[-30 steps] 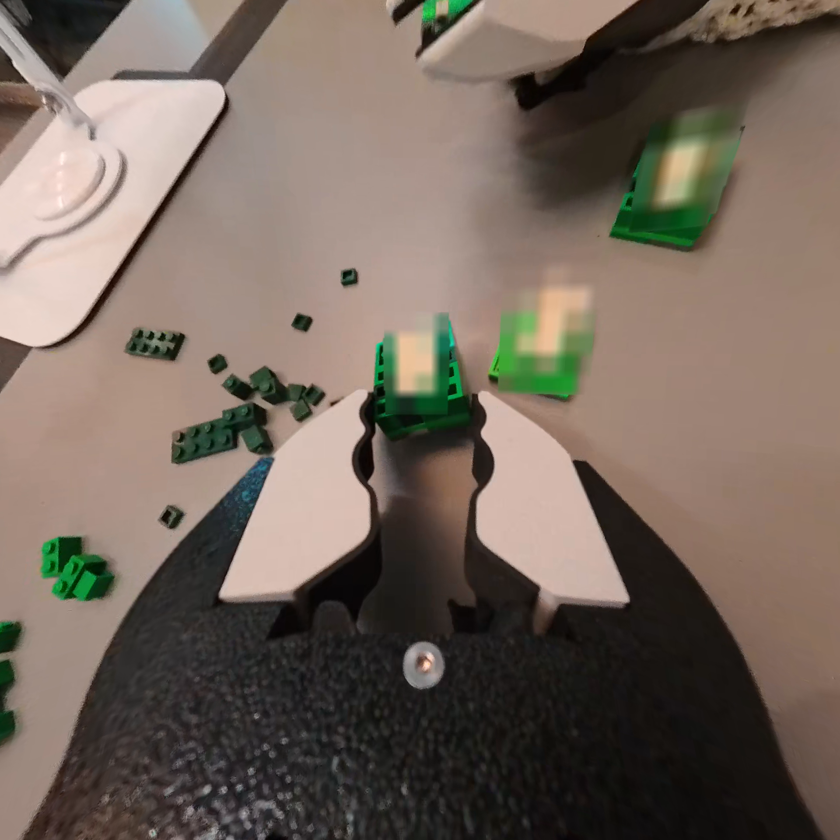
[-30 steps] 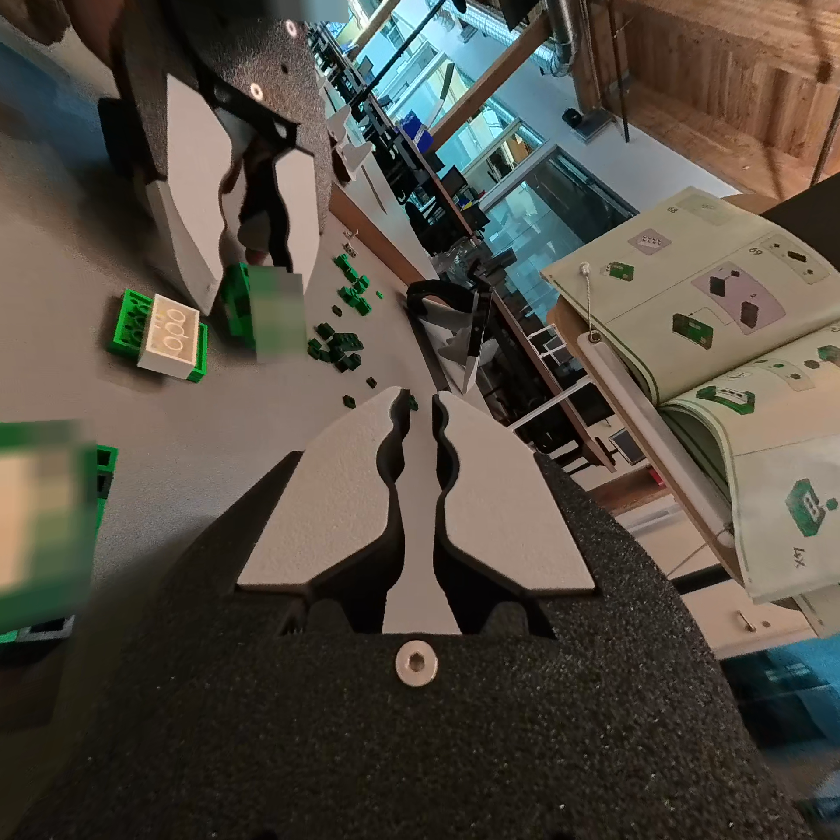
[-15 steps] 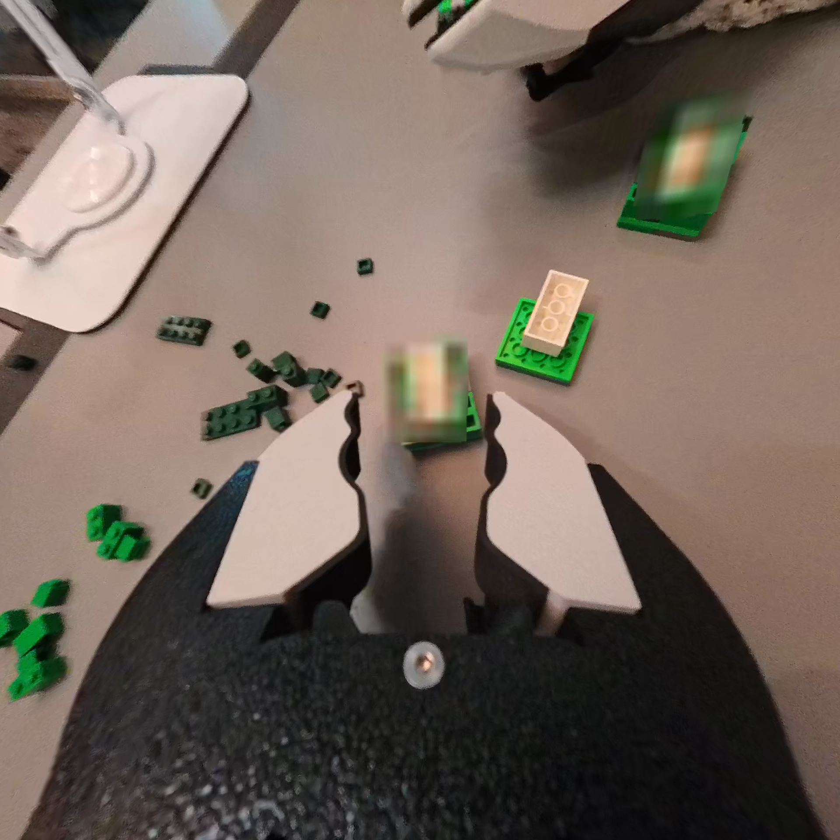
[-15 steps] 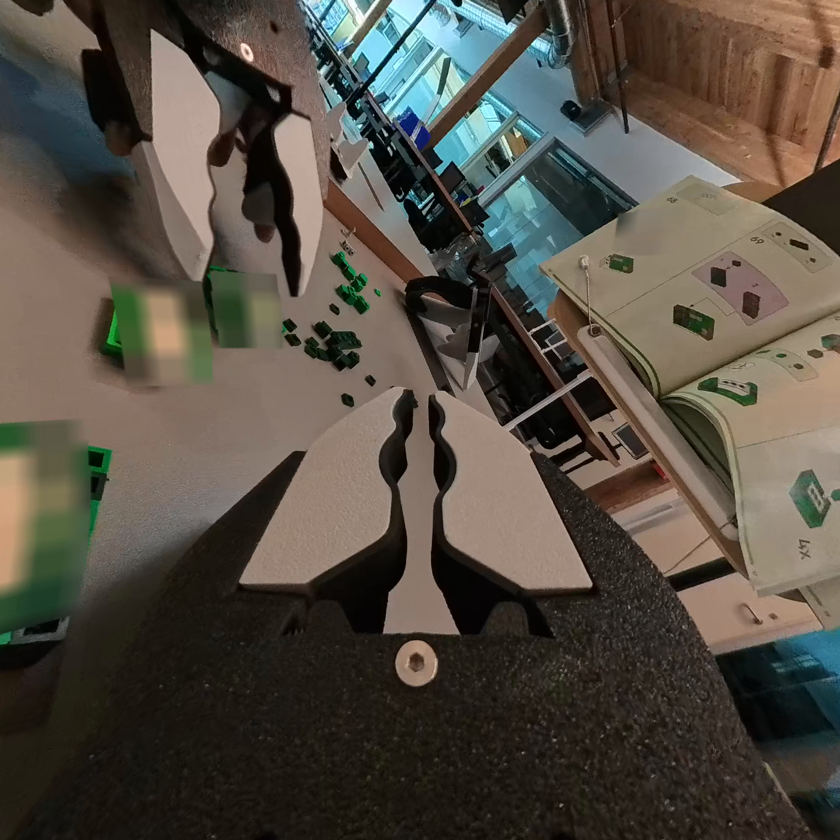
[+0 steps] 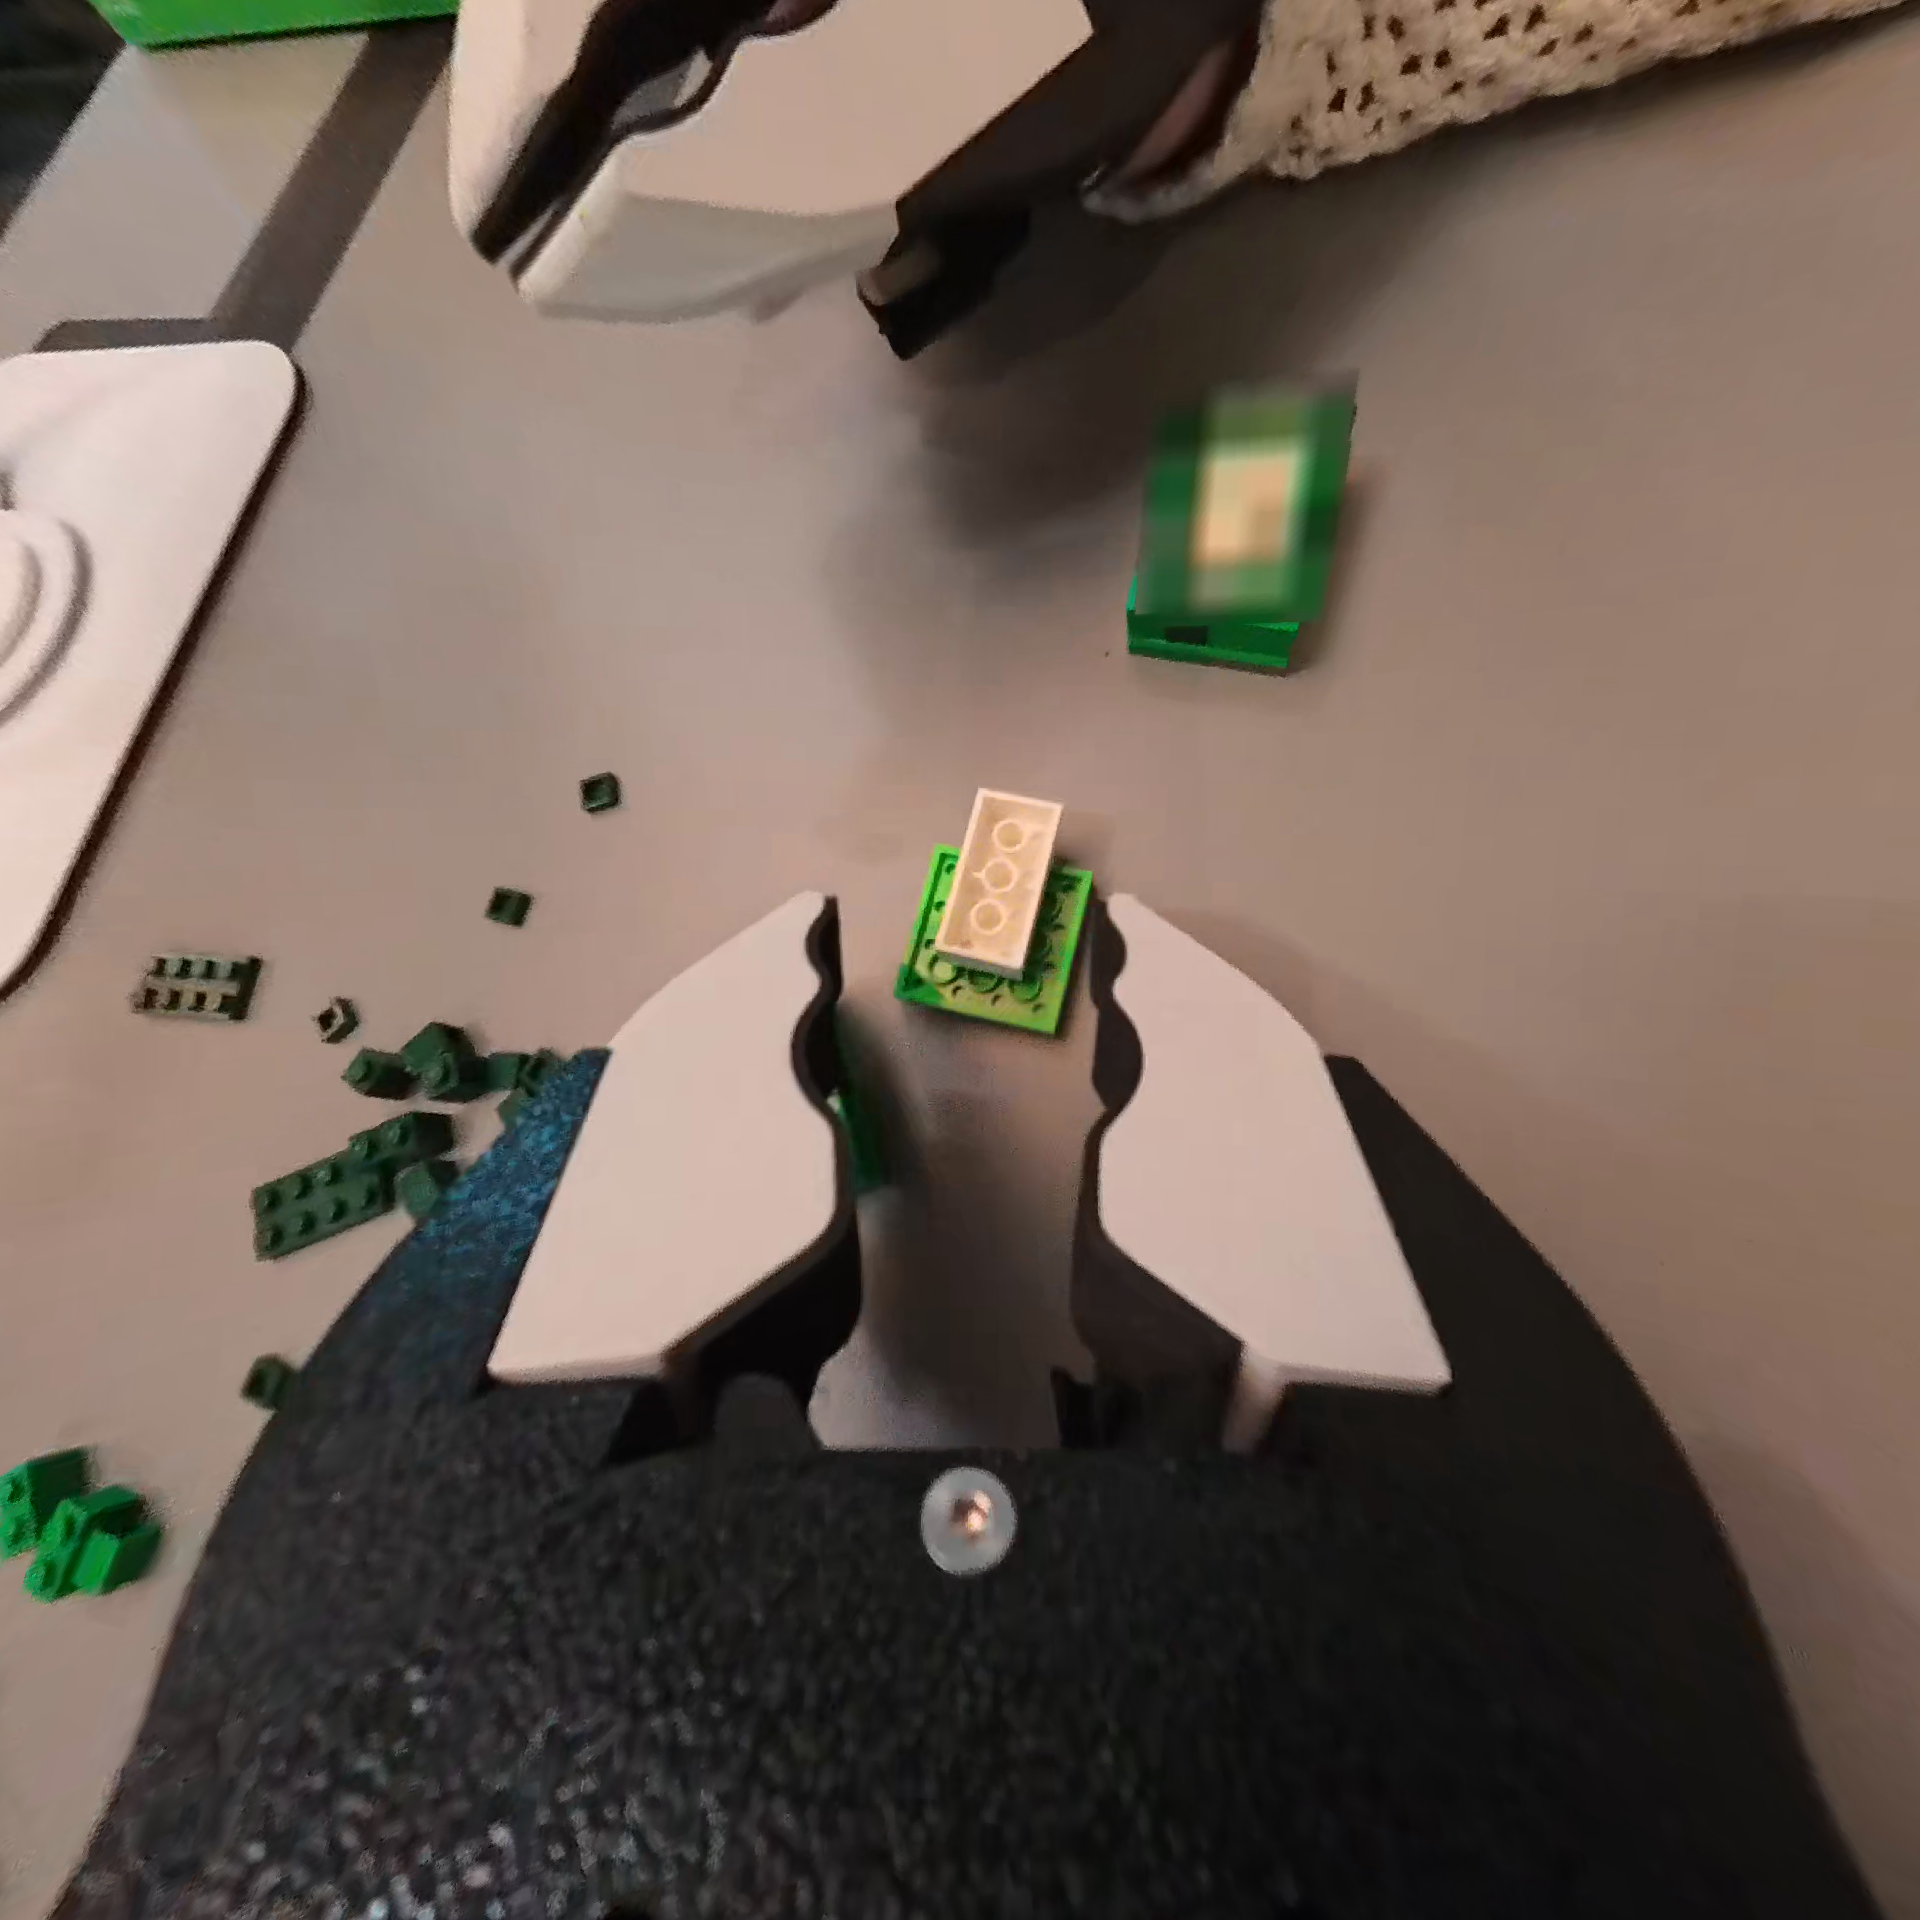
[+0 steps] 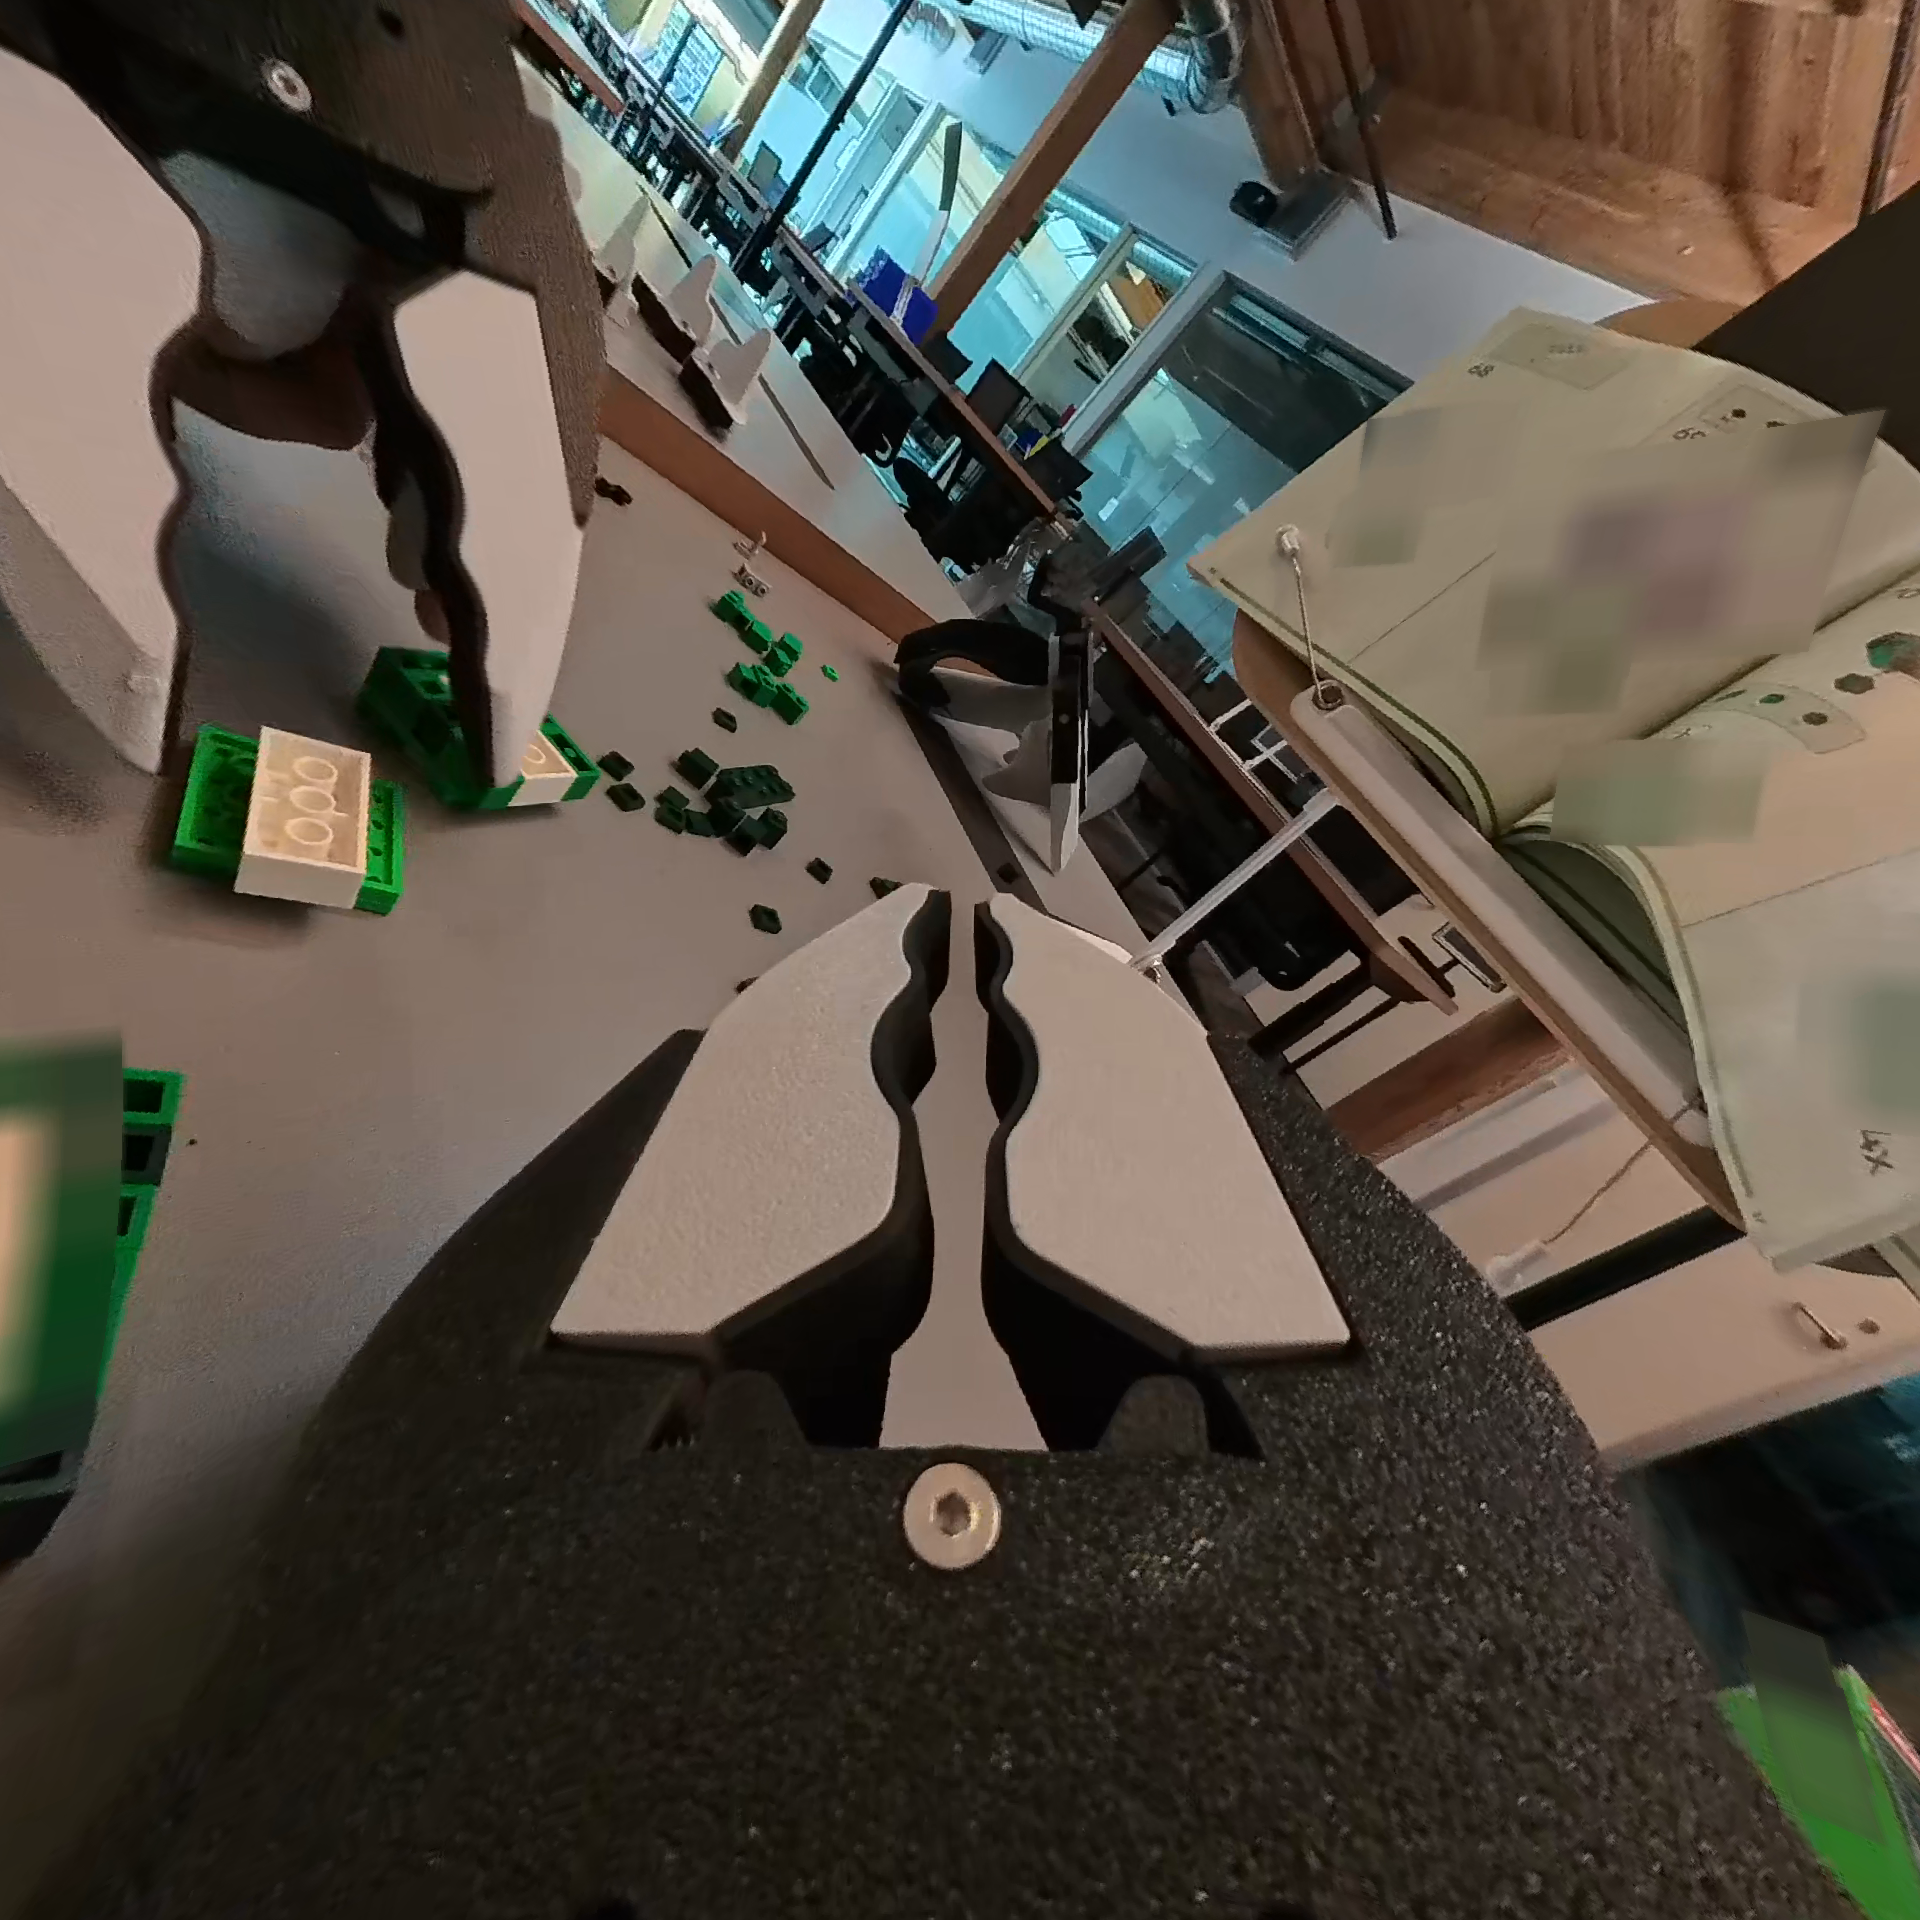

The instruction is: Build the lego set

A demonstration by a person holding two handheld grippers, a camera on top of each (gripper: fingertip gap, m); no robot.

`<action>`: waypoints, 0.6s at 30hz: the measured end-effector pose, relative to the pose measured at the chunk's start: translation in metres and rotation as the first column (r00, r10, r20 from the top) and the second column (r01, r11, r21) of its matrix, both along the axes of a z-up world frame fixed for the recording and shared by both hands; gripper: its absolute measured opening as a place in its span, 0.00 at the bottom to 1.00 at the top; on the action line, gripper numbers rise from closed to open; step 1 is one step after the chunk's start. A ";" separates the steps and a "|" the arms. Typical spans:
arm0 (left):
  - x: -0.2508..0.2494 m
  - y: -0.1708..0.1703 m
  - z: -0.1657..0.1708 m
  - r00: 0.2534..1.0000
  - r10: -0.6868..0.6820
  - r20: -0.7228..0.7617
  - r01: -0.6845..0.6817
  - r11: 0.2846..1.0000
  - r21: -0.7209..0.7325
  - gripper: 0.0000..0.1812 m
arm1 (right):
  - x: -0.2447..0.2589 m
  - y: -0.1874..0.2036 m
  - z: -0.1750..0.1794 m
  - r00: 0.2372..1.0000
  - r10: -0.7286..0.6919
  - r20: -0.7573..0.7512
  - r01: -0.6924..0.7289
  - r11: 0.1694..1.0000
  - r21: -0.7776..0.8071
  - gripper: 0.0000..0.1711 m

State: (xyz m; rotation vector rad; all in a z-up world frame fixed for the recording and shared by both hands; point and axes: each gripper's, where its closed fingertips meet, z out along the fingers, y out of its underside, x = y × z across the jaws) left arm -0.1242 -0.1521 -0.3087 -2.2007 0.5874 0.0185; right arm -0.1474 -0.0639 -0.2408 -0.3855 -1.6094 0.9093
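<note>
A white brick [image 5: 997, 883] sits on a small bright green plate [image 5: 982, 997], also in the right wrist view [image 6: 301, 821]. My left gripper [image 5: 966, 920] is open and empty, its fingertips either side of this piece, not touching it. A second green-and-white assembly [image 6: 551, 774] lies just beside it under one left finger [image 6: 488, 520]; only a green sliver [image 5: 860, 1132] shows in the left wrist view. A third green assembly [image 5: 1236, 540] lies farther right. My right gripper [image 6: 961, 906] is shut, empty and raised above the table; it also shows in the left wrist view [image 5: 727, 156].
Loose dark green pieces [image 5: 343, 1174] and bright green ones [image 5: 73, 1527] lie scattered at the left. A white rounded stand base [image 5: 114, 582] is at the far left. An open instruction booklet [image 6: 1558, 665] stands at the right. A knitted sleeve [image 5: 1558, 73] is at the top right. Across from one pair of fingers to the other is roughly 12 centimetres.
My left gripper opened wider, left the first green-and-white assembly on the table and shifted right to straddle the white brick on its plate. My right gripper's jaws closed a little more.
</note>
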 end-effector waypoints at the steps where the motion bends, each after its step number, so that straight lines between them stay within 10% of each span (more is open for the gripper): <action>1: 0.000 0.001 -0.002 1.000 0.005 0.005 -0.005 1.000 -0.007 0.25 | 0.000 0.000 0.000 1.000 0.000 0.000 0.000 1.000 0.003 0.02; 18: 0.002 -0.003 -0.006 1.000 -0.001 0.003 0.001 0.998 -0.059 0.10 | -0.001 -0.002 -0.002 1.000 0.003 0.007 -0.004 1.000 0.013 0.02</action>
